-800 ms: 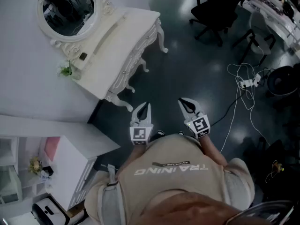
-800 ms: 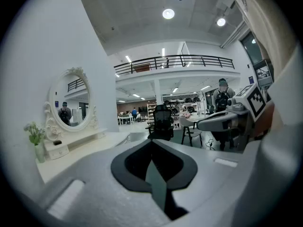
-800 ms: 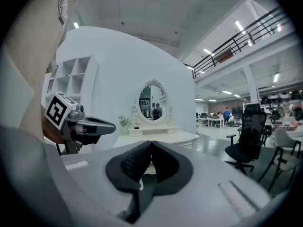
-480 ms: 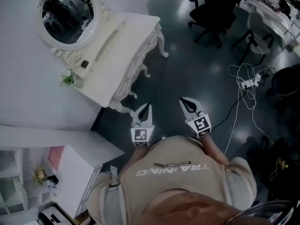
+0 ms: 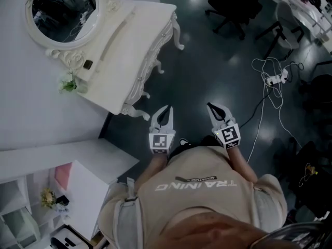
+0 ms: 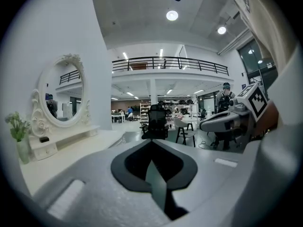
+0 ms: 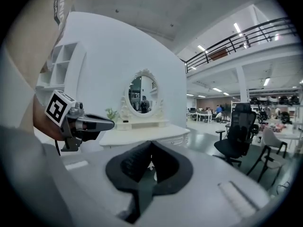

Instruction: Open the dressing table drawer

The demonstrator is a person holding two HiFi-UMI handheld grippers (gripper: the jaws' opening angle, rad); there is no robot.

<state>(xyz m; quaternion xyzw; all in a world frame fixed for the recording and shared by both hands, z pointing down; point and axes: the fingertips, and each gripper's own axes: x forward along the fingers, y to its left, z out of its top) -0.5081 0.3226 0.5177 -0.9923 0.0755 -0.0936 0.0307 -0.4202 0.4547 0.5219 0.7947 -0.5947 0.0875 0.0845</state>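
Head view gives most of its space to the dark glossy floor. The white dressing table stands far and to the left against the wall, with an oval mirror at its back and a small plant on top. The drawer sits in the carved front edge that faces the open floor. It looks closed, and its handle is too small to make out from here. Both grippers are held out in front of the person's chest over bare floor, well apart from the table. The left gripper has its jaws pressed together with nothing between them, and the right gripper is likewise closed and empty. The step in hand seems to be the approach, so nothing of the opening itself is done yet. To do it well, the person should probably come square to the table's front instead of its near corner, so that the pull runs straight along the drawer's travel. The jaws of whichever gripper is used should part before reaching the handle. They should close firmly on it only once it sits between them. A slow, level pull should keep the light table from shifting or the plant from toppling.
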